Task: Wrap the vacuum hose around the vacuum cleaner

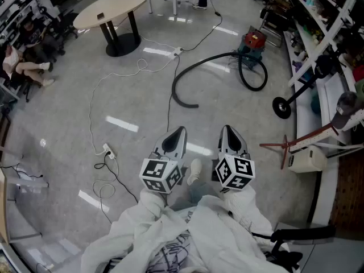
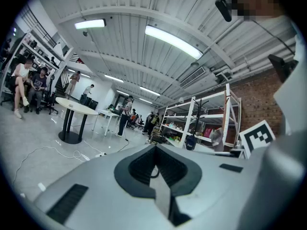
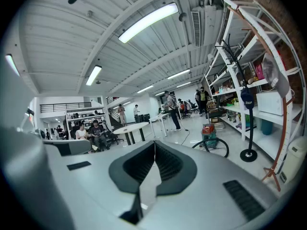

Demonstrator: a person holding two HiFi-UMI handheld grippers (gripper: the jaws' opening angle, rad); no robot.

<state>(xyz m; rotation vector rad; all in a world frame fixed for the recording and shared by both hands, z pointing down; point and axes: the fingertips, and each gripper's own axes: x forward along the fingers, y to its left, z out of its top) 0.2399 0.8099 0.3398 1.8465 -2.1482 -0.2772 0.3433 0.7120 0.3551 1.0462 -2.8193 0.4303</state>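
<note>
The vacuum cleaner (image 1: 253, 43), with a red top and teal body, stands far ahead on the grey floor near the right shelves. Its black hose (image 1: 181, 84) lies unwound: one loop sits beside the machine and a long curve runs left across the floor. In the right gripper view the vacuum cleaner (image 3: 209, 131) and hose (image 3: 215, 146) show small, right of the jaws. My left gripper (image 1: 181, 131) and right gripper (image 1: 227, 129) are held side by side close to my body, well short of the hose. Both are shut and hold nothing. The left gripper (image 2: 154, 146) and right gripper (image 3: 154, 143) point about level.
A round table (image 1: 111, 7) stands at the far left. White cables (image 1: 114, 78) and a power strip (image 1: 107, 150) trail over the floor. Shelving (image 1: 318, 38), a stand's round base (image 1: 281, 107), a red-brown frame (image 1: 284, 147) and a white container (image 1: 307, 159) line the right. People sit at the left (image 1: 23, 67).
</note>
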